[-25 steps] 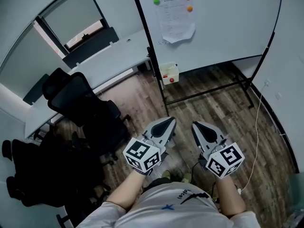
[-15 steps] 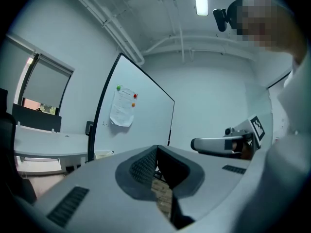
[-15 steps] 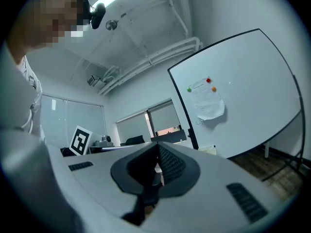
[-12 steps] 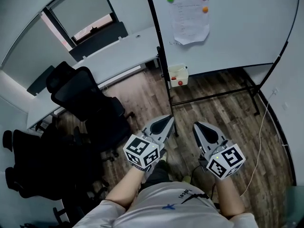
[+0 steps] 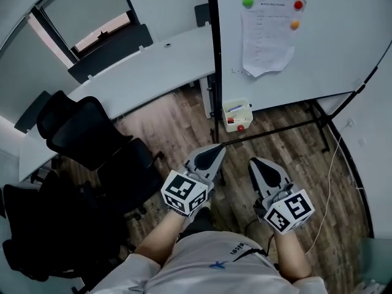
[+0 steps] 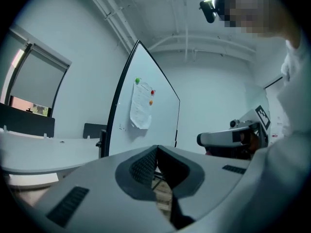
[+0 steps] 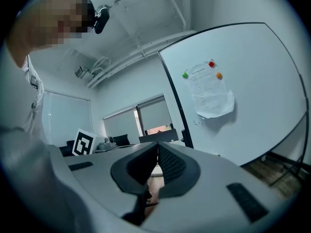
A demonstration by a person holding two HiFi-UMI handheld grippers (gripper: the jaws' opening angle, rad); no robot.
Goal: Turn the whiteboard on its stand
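Observation:
The whiteboard stands upright on its black stand ahead of me, with a paper sheet pinned by coloured magnets. Its black left edge post runs down to a small white box. My left gripper is shut and empty, short of the post's foot. My right gripper is also shut and empty, beside it and apart from the board. In the left gripper view the whiteboard shows edge-on past the left gripper. The right gripper view shows the whiteboard face-on beyond the right gripper.
A long white desk runs left of the board, under a window. Black office chairs crowd the left side. A white cable trails over the wood floor at the right, near the wall.
Both grippers have moved forward toward the whiteboard, which now looks larger and nearer. The chairs have slid left in the head view. Both pairs of jaws stay shut.

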